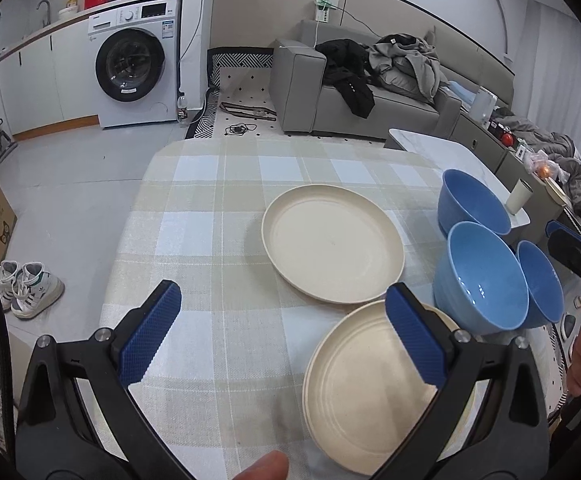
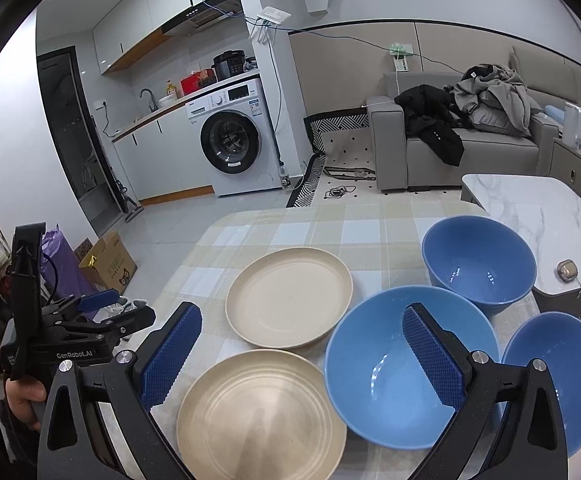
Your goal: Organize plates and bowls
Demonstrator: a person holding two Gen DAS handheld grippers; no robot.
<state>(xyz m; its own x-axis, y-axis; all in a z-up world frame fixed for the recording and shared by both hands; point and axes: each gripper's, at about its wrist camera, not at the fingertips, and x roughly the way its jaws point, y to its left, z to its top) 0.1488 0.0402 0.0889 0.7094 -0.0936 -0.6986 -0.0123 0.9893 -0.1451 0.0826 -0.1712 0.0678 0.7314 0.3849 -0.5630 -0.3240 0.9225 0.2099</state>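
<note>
A checked cloth is covering the table (image 1: pixel 210 220), with a washer (image 1: pixel 134 60) sitting upper left of the frame and a sofa (image 1: pixel 370 92) at the top. I am holding the left claw (image 1: pixel 282 340) wide open and empty above the near plate (image 1: pixel 370 400), which appears to be two stacked; the far plate (image 1: pixel 330 244) is lying centre-frame. Both are cream and shallow. Three blue bowls (image 2: pixel 390 364) are clustering lower right, unstacked. My right claw (image 2: pixel 302 356) is hovering open over the biggest, probably readying for nesting.
</note>
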